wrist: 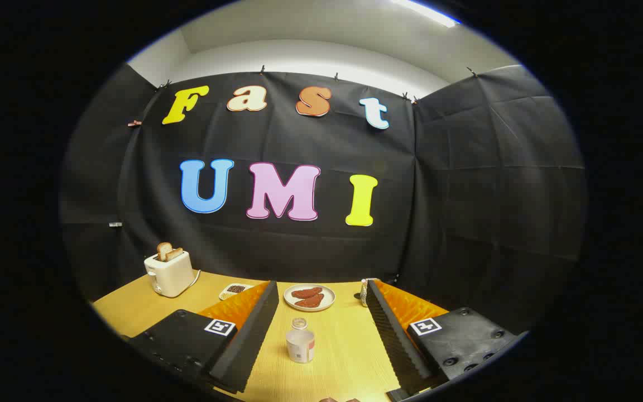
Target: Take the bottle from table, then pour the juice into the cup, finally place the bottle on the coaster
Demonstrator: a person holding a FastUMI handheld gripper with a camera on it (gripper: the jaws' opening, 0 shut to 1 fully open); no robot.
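A small clear bottle (300,341) with a white label stands upright on the wooden table (349,357), between my two fingers and a little below their tips. My gripper (320,291) is open wide, with a gap on each side of the bottle and neither finger touching it. A dark round edge (337,400) shows at the very bottom between the fingers; I cannot tell what it is.
Just beyond the fingertips lies a white plate (310,297) with reddish-brown food. A white toaster (168,272) with bread slices stands at the back left, a small dish (235,290) beside it. A small shaker (364,292) stands by the right fingertip.
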